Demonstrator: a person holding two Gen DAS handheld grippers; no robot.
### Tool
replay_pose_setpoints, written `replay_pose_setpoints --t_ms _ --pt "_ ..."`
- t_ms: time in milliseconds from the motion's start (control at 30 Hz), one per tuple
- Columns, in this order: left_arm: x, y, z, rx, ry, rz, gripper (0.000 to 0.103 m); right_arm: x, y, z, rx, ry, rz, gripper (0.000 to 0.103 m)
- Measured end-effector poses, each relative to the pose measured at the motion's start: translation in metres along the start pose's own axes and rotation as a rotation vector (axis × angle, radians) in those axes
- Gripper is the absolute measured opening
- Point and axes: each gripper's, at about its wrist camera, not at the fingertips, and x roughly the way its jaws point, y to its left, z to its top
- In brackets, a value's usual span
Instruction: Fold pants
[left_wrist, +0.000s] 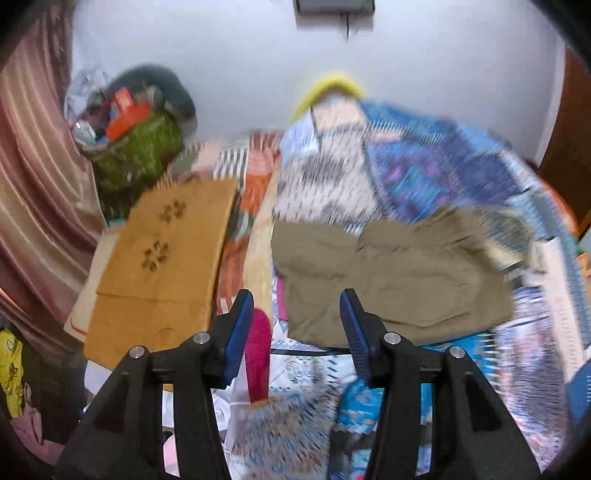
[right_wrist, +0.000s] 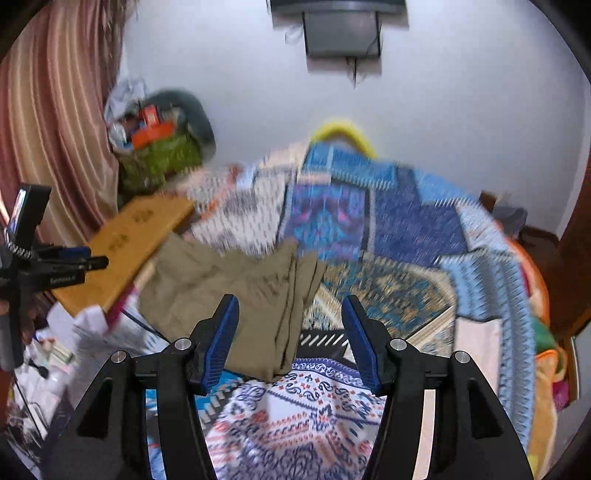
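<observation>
The olive-khaki pants lie folded in a compact bundle on the patterned bedspread. In the right wrist view the pants show stacked layered edges along their right side. My left gripper is open and empty, hovering just short of the bundle's near left corner. My right gripper is open and empty, above the bundle's near right edge. The left gripper also shows at the left edge of the right wrist view. Both views are motion-blurred.
A tan cardboard sheet lies left of the pants. A green bag full of clutter sits by the curtain. A pink item lies near my left finger. A yellow hoop stands behind the bed.
</observation>
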Motion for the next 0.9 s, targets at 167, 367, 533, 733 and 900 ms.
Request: replay_pose_setpoints --t_ms 167,367,533,733,900 --pt "-0.100 -0.013 -0.007 -0.012 -0.170 -0.059 0.050 -0.082 0.009 0.012 0.004 -0.149 0.016 0.054" --pt "-0.211 -0.037 -0.039 0.017 -0.365 -0.112 0.051 -0.167 0.036 0.009 -0.057 -0.311 0.042 0.054" --pt "-0.276 -0.052 -0.076 0.027 -0.489 -0.148 0.055 -0.218 0.059 -0.006 -0.101 -0.418 0.067 0.054" --pt "-0.320 -0.061 -0.121 0.003 -0.595 -0.161 0.068 -0.254 0.070 -0.037 -0.082 -0.508 0.081 0.054" --pt "-0.333 -0.063 -0.145 -0.021 -0.644 -0.135 0.095 -0.264 0.072 -0.056 -0.055 -0.516 0.093 0.062"
